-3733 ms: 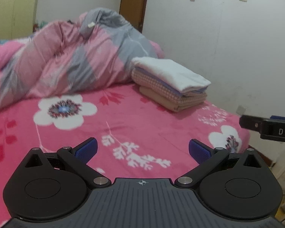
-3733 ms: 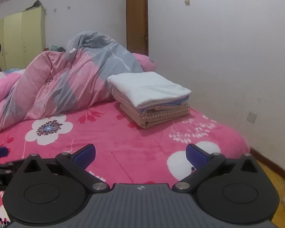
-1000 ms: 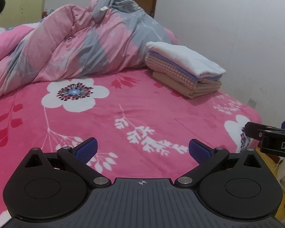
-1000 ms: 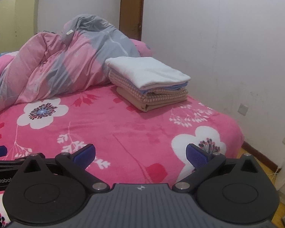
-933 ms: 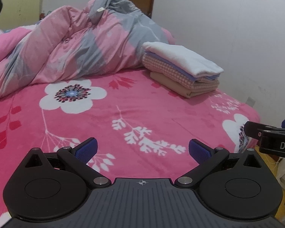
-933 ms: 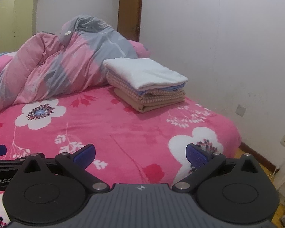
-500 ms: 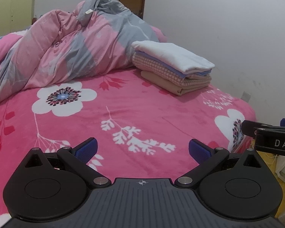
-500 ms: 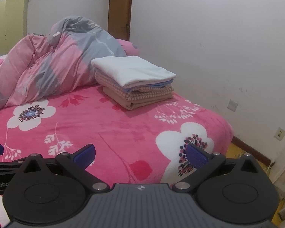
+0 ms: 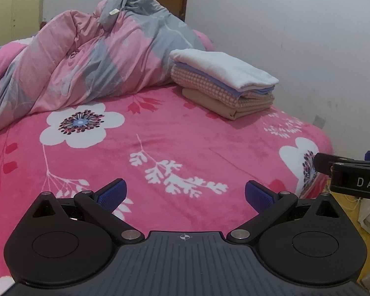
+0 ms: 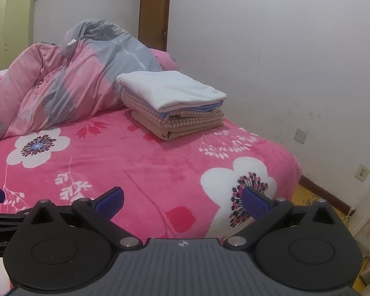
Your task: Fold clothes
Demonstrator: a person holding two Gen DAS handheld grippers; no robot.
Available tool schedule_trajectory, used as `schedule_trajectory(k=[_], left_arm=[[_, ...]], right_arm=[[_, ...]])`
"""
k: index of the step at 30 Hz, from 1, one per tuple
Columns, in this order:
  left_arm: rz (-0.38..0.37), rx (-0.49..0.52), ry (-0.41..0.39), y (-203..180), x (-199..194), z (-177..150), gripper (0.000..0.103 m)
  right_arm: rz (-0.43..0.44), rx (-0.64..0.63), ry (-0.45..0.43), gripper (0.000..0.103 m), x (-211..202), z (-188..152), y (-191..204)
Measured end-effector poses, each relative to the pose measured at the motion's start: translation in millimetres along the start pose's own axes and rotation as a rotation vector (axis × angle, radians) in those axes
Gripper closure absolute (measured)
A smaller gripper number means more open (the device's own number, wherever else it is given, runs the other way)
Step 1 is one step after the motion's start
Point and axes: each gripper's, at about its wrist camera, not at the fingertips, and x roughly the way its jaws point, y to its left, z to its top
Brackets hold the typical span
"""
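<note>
A neat stack of folded clothes (image 9: pixel 224 86) (image 10: pixel 172 103) rests on the pink flowered bed (image 9: pixel 172 135) (image 10: pixel 140 162) near the wall: a white piece on top, then a blue layer, a pink checked one and a tan one. My left gripper (image 9: pixel 183 194) hovers open over the bed's near part, nothing between its blue pads. My right gripper (image 10: pixel 182 201) is open too and holds nothing, above the bed's front right corner. The stack lies well beyond both. The right gripper's side shows at the right edge of the left wrist view.
A crumpled pink and grey quilt (image 9: pixel 86 56) (image 10: pixel 69 83) is heaped at the head of the bed, just left of the stack. A white wall (image 10: pixel 283 61) runs along the bed's right side. Yellow floor (image 10: pixel 315 197) and wall sockets lie off the bed's corner.
Both views have swung slightly to the right over the last second, so the stack and quilt sit further left. Both grippers have stayed open and empty.
</note>
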Motion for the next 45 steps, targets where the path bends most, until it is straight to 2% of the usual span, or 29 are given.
schedule_trajectory(k=[45], left_arm=[[0.004,-0.007,-0.012,4.4,-3.7,0.5,0.0]], right_arm=[[0.002,-0.011,-0.012,0.0,-3.6,1.8,6.7]])
